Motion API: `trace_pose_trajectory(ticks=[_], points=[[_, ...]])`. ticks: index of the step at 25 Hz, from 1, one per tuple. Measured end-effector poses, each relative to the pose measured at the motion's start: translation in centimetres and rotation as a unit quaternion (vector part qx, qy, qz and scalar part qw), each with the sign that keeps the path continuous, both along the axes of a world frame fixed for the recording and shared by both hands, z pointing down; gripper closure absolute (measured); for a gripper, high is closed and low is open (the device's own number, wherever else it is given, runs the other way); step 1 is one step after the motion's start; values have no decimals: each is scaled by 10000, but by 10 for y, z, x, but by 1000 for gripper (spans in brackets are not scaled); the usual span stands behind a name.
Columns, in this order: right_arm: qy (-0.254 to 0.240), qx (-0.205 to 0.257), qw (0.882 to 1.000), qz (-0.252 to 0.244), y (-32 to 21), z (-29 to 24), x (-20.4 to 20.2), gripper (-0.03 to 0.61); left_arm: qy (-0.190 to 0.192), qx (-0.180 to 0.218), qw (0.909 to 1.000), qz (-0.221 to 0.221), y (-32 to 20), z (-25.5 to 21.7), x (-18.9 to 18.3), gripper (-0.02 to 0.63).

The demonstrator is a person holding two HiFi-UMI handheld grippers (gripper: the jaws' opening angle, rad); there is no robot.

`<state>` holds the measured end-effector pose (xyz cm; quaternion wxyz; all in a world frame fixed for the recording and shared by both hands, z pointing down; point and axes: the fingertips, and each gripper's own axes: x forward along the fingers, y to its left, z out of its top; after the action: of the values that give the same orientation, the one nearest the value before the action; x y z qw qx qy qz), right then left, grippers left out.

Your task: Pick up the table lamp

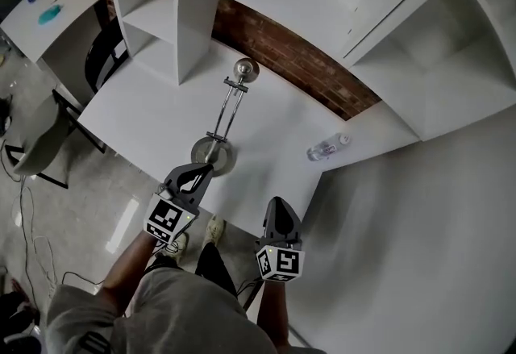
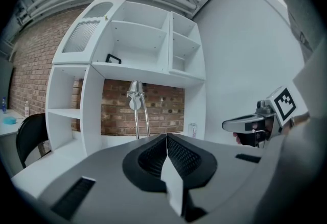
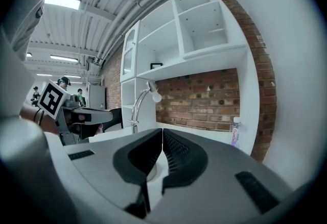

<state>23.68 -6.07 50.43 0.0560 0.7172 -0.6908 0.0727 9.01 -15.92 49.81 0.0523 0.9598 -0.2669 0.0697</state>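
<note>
Table lamp (image 1: 219,159), upright near the front edge of the white desk (image 1: 274,131); left gripper (image 1: 203,172) at its base, right gripper (image 1: 277,206) apart, both jaw pairs pressed together, empty: risk of toppling the top-heavy lamp if unopened jaws bump it.

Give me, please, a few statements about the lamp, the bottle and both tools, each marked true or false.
1. The table lamp stands on the white desk. True.
2. The left tool is clamped on the lamp's stem. False: its jaws are together and hold nothing, low down by the lamp's round base.
3. A water bottle stands on the desk, right of the lamp. True.
4. The right tool has its jaws wide open. False: they are together, with nothing between them.
5. The bottle sits on a shelf above the desk. False: it is on the desk itself.
</note>
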Motion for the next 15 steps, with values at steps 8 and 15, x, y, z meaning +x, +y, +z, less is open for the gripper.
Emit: trace_pose_trajectory(ticks=[8,15], points=[[-128,-298,9989,-348,-20,36,15,555,-104,-5,9996,-259,-27,24,12,609],[-209,-441,9976,-494,-43,58,30,555,-302,-2,9988,-376,-46,48,24,541]])
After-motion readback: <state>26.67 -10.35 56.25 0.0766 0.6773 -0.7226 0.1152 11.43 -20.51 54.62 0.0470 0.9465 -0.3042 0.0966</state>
